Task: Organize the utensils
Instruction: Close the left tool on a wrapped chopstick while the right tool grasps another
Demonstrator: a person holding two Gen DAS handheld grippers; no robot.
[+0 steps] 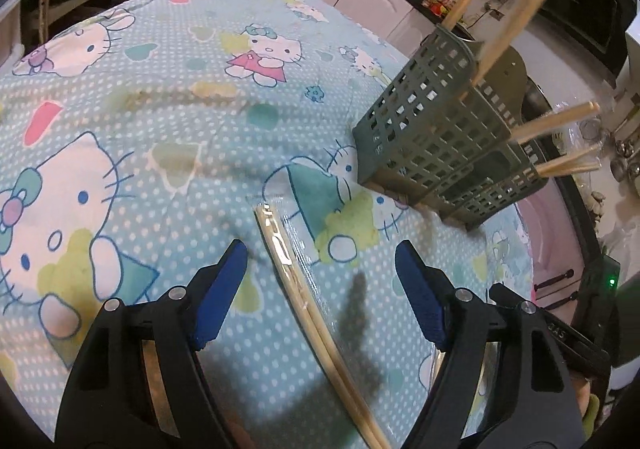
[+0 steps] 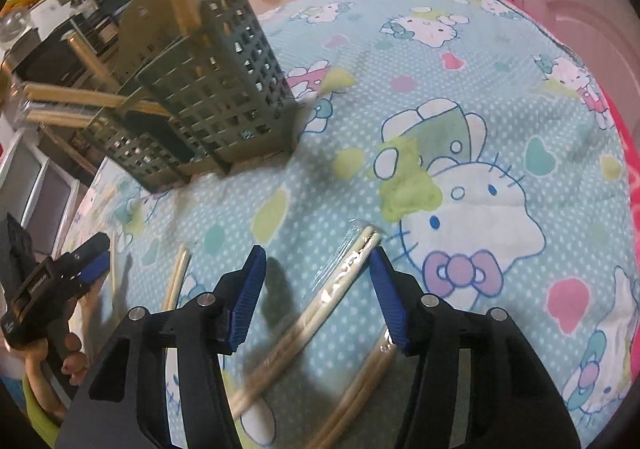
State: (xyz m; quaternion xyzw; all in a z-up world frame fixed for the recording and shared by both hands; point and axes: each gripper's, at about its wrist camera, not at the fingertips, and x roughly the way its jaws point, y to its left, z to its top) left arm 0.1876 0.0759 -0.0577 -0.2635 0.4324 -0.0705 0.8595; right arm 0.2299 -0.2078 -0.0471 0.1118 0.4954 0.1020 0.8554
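A: Chopsticks [image 2: 344, 281] in a clear wrapper lie flat on the cartoon-cat cloth [image 2: 500, 109], right between the blue pads of the right gripper [image 2: 316, 269], which stands open above them. A second wrapped pair [image 2: 360, 381] lies just beside, lower in that view.

B: And the left side?

A: The left gripper [image 1: 320, 265] is open too, over its own wrapped pair [image 1: 316, 313], holding nothing. The green holder [image 1: 432, 137] stands near the far edge of the cloth, with several chopsticks [image 1: 556, 119] already leaning out of it.

B: So what could go wrong?

A: The wrapper, I think. It looks slick, so if the pads close on film rather than wood, the pair may slide or twist out on the lift.

B: And the neighbour pair?

A: That as well. The two packets by the right gripper lie close, so one pad could catch the second packet and drag it along.

B: The cloth?

A: It looks soft and wrinkled. Pressing down to get under thin sticks could pinch fabric, and pulling fabric might tug the holder.

B: Would the holder tip?

A: Possibly. It is tall, seems light, and its load leans outward. A careless insertion could knock it over, or a long stick could strike those already inside. The hands also work close together, so the grippers might bump.
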